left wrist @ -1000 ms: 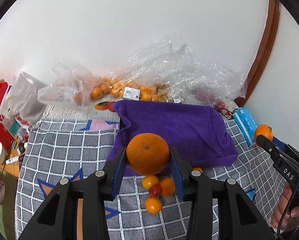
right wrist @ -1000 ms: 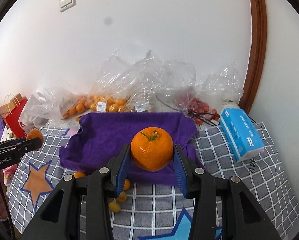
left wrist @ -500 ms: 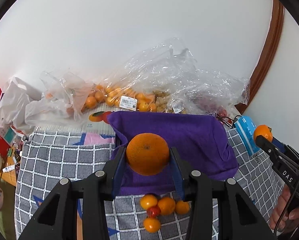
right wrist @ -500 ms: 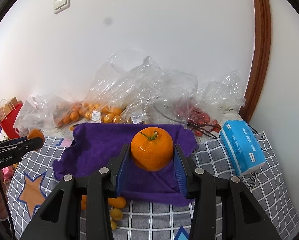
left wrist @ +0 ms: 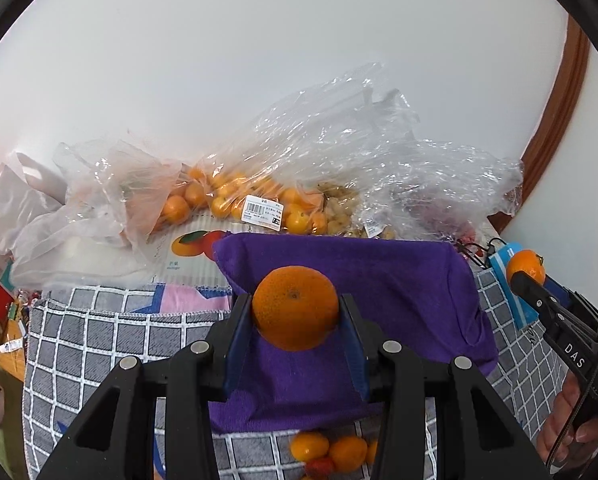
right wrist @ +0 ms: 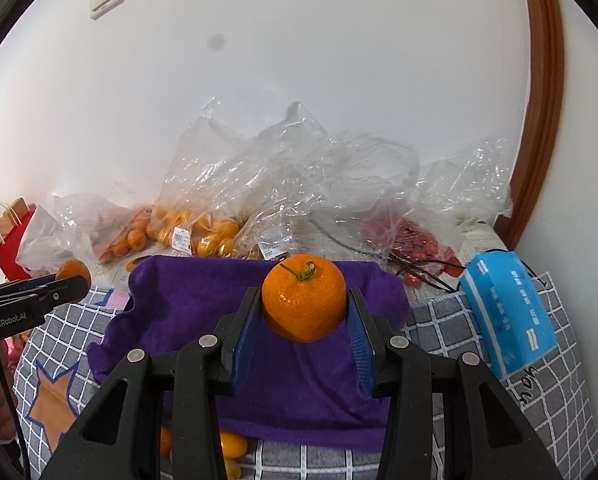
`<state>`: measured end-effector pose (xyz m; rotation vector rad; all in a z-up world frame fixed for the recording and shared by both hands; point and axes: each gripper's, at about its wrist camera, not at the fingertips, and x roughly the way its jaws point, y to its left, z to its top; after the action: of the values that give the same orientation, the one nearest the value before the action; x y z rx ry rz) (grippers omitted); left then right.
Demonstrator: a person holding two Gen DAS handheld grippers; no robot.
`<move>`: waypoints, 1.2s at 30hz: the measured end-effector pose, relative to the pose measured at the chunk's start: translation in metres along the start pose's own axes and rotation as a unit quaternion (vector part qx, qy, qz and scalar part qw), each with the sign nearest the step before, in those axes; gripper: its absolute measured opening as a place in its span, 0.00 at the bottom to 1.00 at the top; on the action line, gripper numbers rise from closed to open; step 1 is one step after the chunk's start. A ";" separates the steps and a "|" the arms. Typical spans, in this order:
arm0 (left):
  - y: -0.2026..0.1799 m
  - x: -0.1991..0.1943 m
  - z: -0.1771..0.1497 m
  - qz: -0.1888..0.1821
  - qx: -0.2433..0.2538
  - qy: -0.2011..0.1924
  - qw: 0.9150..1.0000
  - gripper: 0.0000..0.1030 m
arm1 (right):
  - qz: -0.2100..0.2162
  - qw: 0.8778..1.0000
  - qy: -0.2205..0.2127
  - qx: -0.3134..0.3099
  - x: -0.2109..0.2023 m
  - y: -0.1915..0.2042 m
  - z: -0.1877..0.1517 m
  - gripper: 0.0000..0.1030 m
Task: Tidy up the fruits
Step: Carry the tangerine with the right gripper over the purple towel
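Left gripper (left wrist: 295,316) is pinching a mandarin (left wrist: 295,307) between its blue pads, navel end toward the camera, centre of the left-wrist frame. Right gripper (right wrist: 304,311) is clamped on a second mandarin (right wrist: 304,297), green stem up, centre of the right-wrist frame. Both fruits sit over the purple cloth (left wrist: 363,276).

Cross views: the right gripper shows at the right edge of the left-wrist frame with its mandarin at the tip, a hand (left wrist: 567,424) on the handle at lower right. The left gripper shows at the left edge of the right-wrist frame, fruit at its tip, well apart from the right one.

Edges – the cloth's far edge runs just in front of the plastic bags (right wrist: 283,184) piled against the white wall; bagged small oranges (left wrist: 227,200) sit upper left of the cloth, bagged red fruit (right wrist: 415,244) upper right. Its near edge ends over the grey checked tablecloth (left wrist: 99,344), where loose small oranges and one red fruit (left wrist: 327,448) lie just below it at the frame bottom. A blue tissue pack (right wrist: 507,312) lies to the right of the cloth, apart from it, near the brown door frame (right wrist: 543,92).

Open room – the cloth's surface is bare, and the checked tablecloth is free on both sides of it.
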<state>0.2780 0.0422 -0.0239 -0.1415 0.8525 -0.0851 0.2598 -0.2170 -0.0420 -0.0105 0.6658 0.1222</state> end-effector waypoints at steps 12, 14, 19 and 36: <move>0.001 0.046 0.010 -0.004 0.001 0.024 1.000 0.39 | 0.003 1.000 0.020 -0.004 0.045 -0.002 0.006 0.41; 0.001 0.053 0.010 -0.005 0.001 0.027 1.000 0.39 | 0.003 1.000 0.024 -0.004 0.052 -0.002 0.007 0.41; 0.000 0.075 0.008 -0.003 0.004 0.045 0.999 0.39 | -0.002 0.999 0.035 -0.003 0.074 -0.006 0.000 0.41; 0.000 0.136 0.001 0.007 0.016 0.098 0.995 0.39 | -0.007 0.994 0.105 0.005 0.135 -0.016 -0.030 0.41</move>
<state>0.3675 0.0246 -0.1246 -0.0974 1.0470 -0.1011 0.3483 -0.2194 -0.1494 -0.0183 0.8770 0.1050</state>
